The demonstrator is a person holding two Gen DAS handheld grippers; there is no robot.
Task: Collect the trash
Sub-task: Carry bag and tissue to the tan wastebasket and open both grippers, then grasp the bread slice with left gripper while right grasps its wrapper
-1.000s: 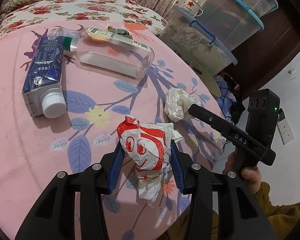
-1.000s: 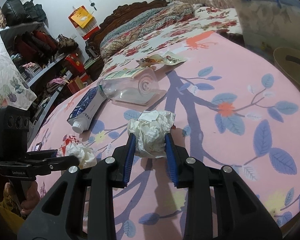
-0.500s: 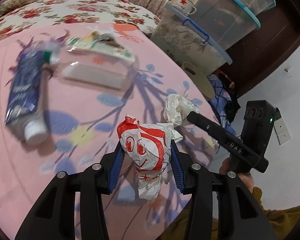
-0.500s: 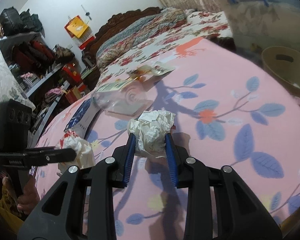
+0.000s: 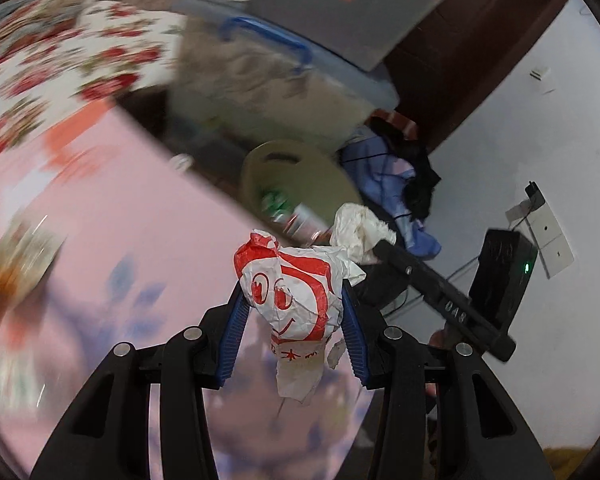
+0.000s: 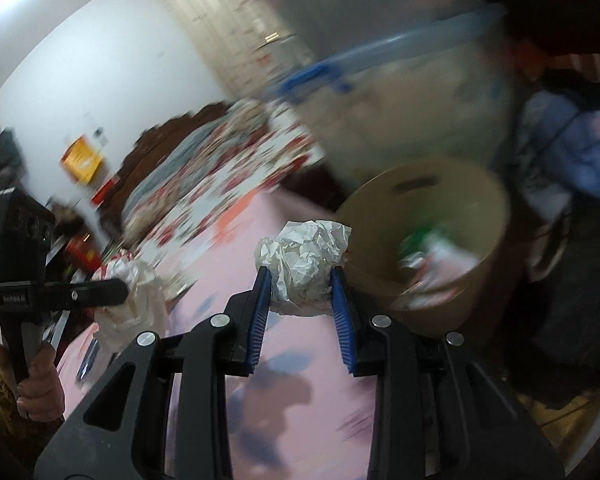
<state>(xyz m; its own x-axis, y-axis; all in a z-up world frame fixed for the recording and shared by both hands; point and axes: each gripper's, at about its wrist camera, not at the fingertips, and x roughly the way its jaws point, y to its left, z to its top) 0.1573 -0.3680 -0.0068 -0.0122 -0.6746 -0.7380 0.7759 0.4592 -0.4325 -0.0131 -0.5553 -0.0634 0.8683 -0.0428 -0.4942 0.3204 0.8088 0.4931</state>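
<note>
My left gripper [image 5: 292, 316] is shut on a crumpled red-and-white wrapper [image 5: 290, 292] and holds it above the edge of the pink bedspread [image 5: 100, 240]. My right gripper [image 6: 302, 292] is shut on a white crumpled paper ball [image 6: 306, 258]; the ball also shows in the left wrist view [image 5: 358, 230]. A tan round bin [image 6: 440, 216] with trash inside stands just beyond the bed edge, ahead and right of the paper ball. It also shows in the left wrist view [image 5: 300, 176]. The left gripper and its wrapper [image 6: 134, 284] show at the left of the right wrist view.
Stacked clear storage boxes with blue lids [image 5: 284, 76] stand behind the bin. A heap of blue and dark clothes [image 5: 400, 176] lies on the floor to its right. A floral quilt [image 5: 60, 52] covers the far bed. Both views are motion-blurred.
Both grippers have swung right, away from the carton and bottle on the bed, toward the tan bin. Each keeps its hold on its trash.
</note>
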